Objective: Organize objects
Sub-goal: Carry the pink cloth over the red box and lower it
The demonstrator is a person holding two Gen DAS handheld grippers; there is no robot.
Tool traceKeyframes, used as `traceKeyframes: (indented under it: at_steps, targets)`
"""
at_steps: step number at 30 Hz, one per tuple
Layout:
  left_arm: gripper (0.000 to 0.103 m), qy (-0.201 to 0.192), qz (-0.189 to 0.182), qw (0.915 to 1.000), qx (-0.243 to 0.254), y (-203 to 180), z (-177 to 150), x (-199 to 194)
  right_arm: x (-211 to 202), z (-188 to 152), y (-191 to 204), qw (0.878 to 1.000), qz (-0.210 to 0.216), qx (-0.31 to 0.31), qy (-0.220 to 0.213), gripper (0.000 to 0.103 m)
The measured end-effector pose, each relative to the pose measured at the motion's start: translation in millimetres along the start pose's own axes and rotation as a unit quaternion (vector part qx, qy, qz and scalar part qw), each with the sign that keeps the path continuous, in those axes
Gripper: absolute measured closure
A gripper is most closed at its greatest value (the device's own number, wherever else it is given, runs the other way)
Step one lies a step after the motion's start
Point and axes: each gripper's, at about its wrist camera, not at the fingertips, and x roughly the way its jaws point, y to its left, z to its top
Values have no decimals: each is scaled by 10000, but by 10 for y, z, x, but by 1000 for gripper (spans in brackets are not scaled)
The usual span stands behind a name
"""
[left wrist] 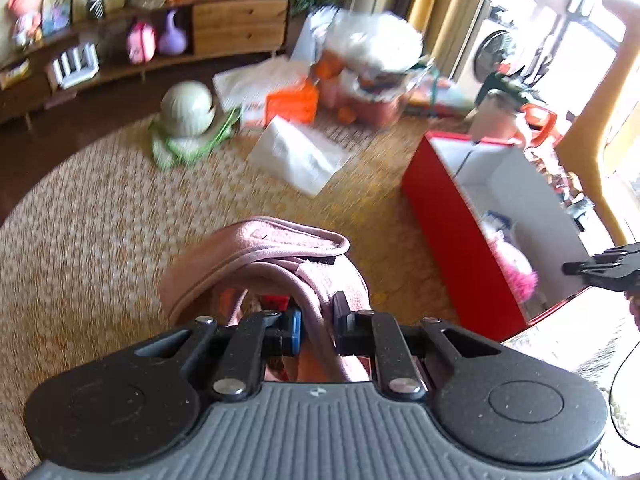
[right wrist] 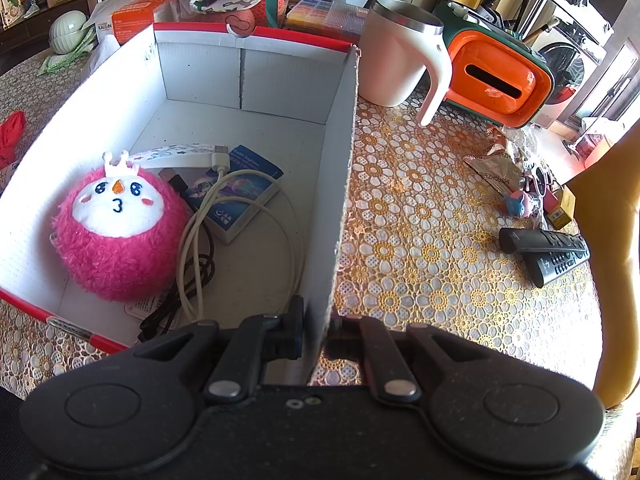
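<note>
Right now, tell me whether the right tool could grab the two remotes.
Probably not as things stand: the right tool is shut on the red box's wall. The remotes lie uncovered on the tablecloth beyond, so it would have to let go first.

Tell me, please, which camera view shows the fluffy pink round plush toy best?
The right wrist view. There the fluffy pink round plush toy lies in full sight inside the red and white cardboard box, with its white face and small crown sharp. The left wrist view shows only a blurred pink part of it behind the box wall.
</note>
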Motion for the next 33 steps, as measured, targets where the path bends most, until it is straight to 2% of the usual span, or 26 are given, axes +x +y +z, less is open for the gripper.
traceKeyframes:
  at_steps: [6, 12, 23, 33]
  targets:
    - [89, -250, -210, 9986, 426, -308, 239, -167, 1, -1, 0, 10000, 0, -1, 1, 95]
    - [89, -408, -475, 9936, 936, -742, 450, -212, 3, 4, 3, 10000, -4, -2, 2, 95]
    - [89, -626, -844, 9756, 1927, -1693, 815, -146, 26, 11, 7, 10000, 6, 6, 5, 95]
    - [89, -631, -1254, 9582, 2494, -2477, 950, 280, 57, 9, 3, 10000, 46, 15, -4, 96]
